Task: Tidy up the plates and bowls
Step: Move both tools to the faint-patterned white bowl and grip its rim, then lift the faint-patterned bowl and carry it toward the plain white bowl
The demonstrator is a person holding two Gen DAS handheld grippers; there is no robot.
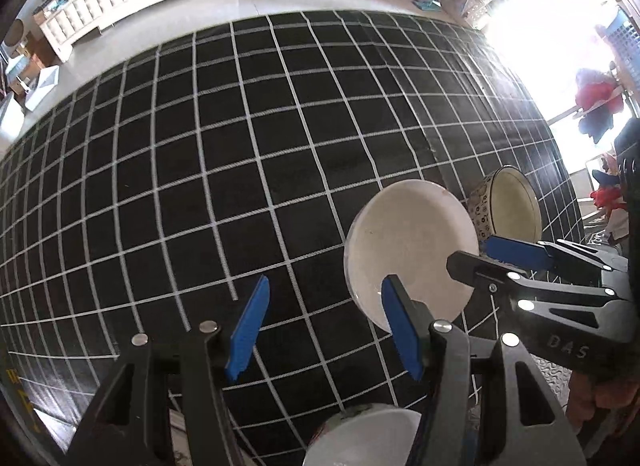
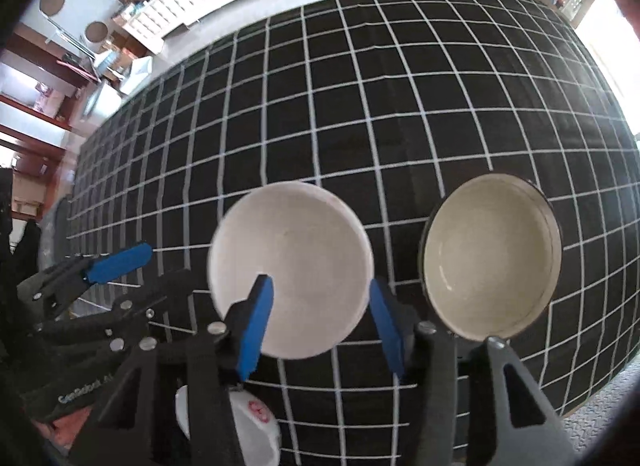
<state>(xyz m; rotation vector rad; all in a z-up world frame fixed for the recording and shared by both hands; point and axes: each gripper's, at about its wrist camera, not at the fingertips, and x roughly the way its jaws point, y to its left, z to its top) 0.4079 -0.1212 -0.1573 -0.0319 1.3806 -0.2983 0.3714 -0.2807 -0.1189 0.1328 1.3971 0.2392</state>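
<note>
Blue-padded fingers (image 2: pixel 256 326) of the right gripper (image 2: pixel 320 322) stand apart, straddling the near rim of the white bowl (image 2: pixel 290 266) on the checked tabletop (image 2: pixel 360 105), not yet clamped; a cream bowl (image 2: pixel 492 258) sits just beside it. This looks like the pickup step; next, closing on the rim and lifting toward the cream bowl; the left gripper (image 1: pixel 324 330) is parted, empty.

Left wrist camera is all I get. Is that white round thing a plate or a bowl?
Observer: A bowl. The right wrist view looks down into the white bowl, and it is hollow and empty.
Operator: Is it bumping the spotty one?
Observer: No. The patterned bowl stands apart, and the checked cloth shows between them.
Operator: Did the other grabber grab it?
Observer: Not yet. The right gripper is open, with one finger over the bowl's inside and the other outside its rim.
</note>
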